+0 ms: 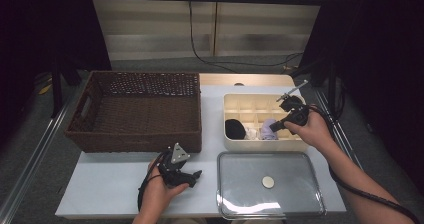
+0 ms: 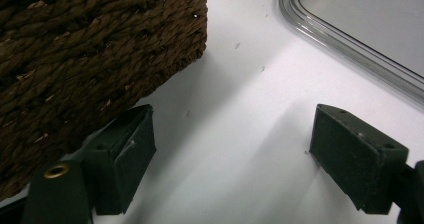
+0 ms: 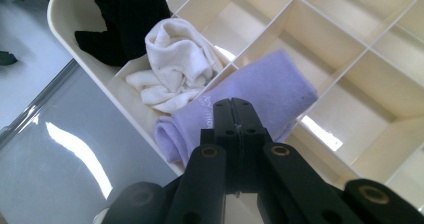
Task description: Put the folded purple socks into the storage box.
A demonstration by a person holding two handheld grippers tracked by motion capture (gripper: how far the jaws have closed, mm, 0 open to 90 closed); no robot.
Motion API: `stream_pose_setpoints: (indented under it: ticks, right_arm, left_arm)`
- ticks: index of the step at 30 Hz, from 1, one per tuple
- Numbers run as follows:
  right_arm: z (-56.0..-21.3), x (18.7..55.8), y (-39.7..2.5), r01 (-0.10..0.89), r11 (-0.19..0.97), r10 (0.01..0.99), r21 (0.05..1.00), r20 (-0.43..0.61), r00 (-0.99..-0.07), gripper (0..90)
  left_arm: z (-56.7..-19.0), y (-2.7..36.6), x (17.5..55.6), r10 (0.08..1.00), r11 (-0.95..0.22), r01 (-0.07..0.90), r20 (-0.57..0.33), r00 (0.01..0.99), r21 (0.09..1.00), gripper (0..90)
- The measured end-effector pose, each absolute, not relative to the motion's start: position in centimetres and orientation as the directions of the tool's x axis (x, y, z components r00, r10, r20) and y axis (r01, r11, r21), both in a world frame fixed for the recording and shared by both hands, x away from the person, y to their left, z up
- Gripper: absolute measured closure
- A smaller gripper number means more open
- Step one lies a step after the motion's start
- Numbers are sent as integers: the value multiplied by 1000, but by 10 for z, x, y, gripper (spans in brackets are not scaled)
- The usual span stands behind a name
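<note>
3 socks are seen lodged in the front row of the cream divided box (image 1: 235, 138): a black sock (image 3: 125, 19), a white sock (image 3: 175, 64) and a lilac sock (image 3: 240, 104). The right tool (image 3: 235, 115) is clenched directly over the lilac sock, though a grip on the fabric cannot be confirmed. The left tool (image 2: 230, 154) is held released above the bench (image 2: 235, 149), beside the wicker basket (image 1: 135, 109). The clear lid (image 1: 270, 184) is laid off the box, so closing is judged outstanding.

Left gripper (image 2: 232, 159) jaws gape over the white table (image 2: 235, 114), wicker basket (image 2: 90, 49) apparently touching one.
</note>
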State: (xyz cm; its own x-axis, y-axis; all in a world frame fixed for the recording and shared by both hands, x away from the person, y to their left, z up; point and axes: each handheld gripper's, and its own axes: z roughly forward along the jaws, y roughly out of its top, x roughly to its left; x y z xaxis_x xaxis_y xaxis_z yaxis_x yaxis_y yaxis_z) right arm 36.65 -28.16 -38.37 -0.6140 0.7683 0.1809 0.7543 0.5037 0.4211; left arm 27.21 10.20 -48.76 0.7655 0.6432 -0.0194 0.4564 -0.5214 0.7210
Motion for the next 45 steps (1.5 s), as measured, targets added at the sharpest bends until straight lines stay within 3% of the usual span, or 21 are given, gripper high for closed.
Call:
stream_pose_setpoints:
  ticks: [21, 31, 39, 45]
  right_arm:
    - [-423, 364, -280, 778, 483, 771, 403, 227, -596, 900]
    - [-434, 370, -271, 769, 529, 767, 357, 187, -614, 900]
    - [-436, 368, -271, 765, 524, 762, 376, 195, -618, 900]
    - [-431, 365, -274, 761, 510, 762, 400, 200, -616, 840]
  left_arm:
    - [-488, 102, 272, 644, -521, 456, -18, 765, 722, 177]
    - [-488, 102, 272, 643, -522, 454, -16, 765, 722, 176]
    - [-488, 102, 272, 644, -520, 455, -17, 765, 723, 176]
    - [-488, 102, 272, 644, -521, 456, -18, 765, 722, 177]
